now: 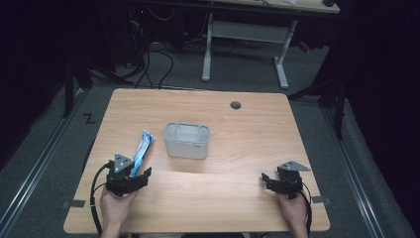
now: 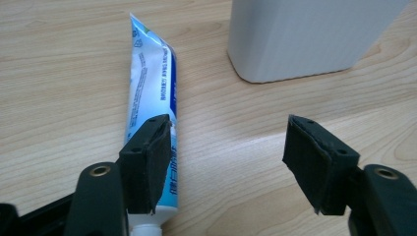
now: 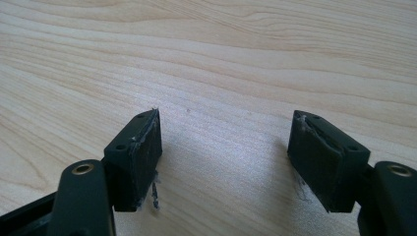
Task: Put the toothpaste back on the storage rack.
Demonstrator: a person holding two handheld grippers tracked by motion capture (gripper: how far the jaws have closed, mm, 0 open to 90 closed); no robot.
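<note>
A blue and white toothpaste tube point(image 1: 142, 148) lies flat on the wooden table point(image 1: 237, 134), left of a grey open-topped bin point(image 1: 187, 140). My left gripper point(image 1: 134, 177) is open at the tube's near end. In the left gripper view the tube point(image 2: 150, 98) runs under the left jaw, its white cap at the bottom edge, and the bin's wall point(image 2: 300, 37) stands ahead to the right. My right gripper point(image 1: 275, 182) is open near the table's front right, with bare wood between its fingers point(image 3: 137, 152).
A round cable hole point(image 1: 236, 105) sits near the table's far edge. Beyond the table stands a white-legged desk point(image 1: 247, 34) with cables on the floor. A hand holds each gripper from the near edge.
</note>
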